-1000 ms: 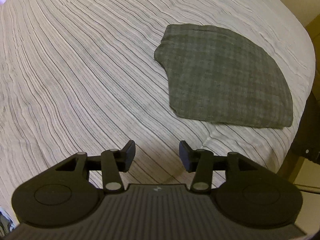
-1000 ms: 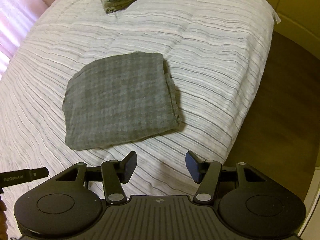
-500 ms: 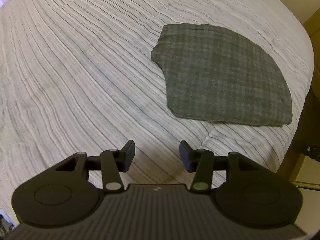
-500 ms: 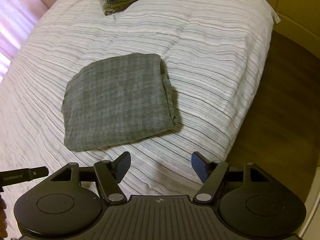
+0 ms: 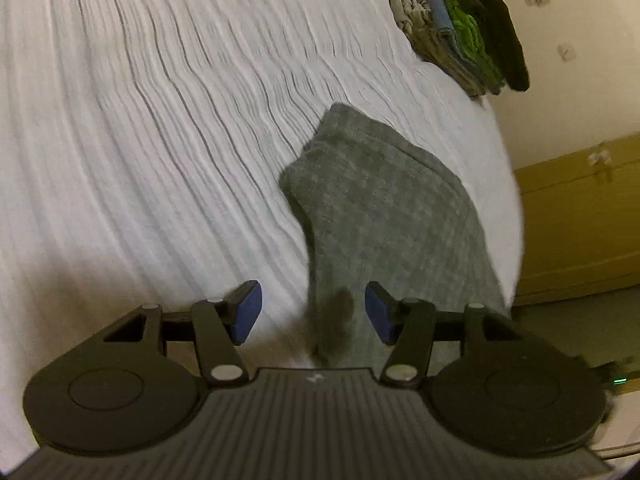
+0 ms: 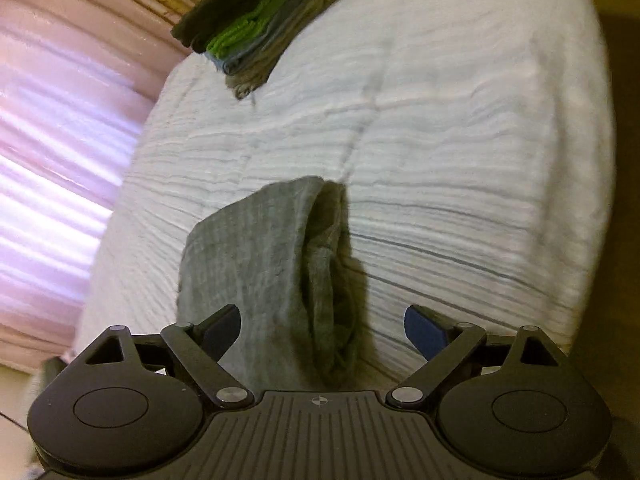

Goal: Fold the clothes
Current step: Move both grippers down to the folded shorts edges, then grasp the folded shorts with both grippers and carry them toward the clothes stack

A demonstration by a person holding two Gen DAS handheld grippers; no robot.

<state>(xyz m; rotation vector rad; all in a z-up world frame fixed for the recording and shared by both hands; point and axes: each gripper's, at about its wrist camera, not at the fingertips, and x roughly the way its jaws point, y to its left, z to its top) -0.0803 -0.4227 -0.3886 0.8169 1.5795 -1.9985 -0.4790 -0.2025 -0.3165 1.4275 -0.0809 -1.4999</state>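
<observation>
Both the left gripper (image 5: 313, 312) and right gripper (image 6: 322, 334), spread wide and empty, flank the folded grey garment (image 6: 264, 276) on the bed (image 6: 460, 140) (stack (image 6: 260, 28) beyond); pinch every layer evenly so it stays folded.

Two low wrist views over your bed (image 5: 160, 128)

Both face forward, close above your folded grey garment (image 5: 392, 216); each, though blurred, apparently shares the far clothes stack (image 6: 260, 24).
</observation>
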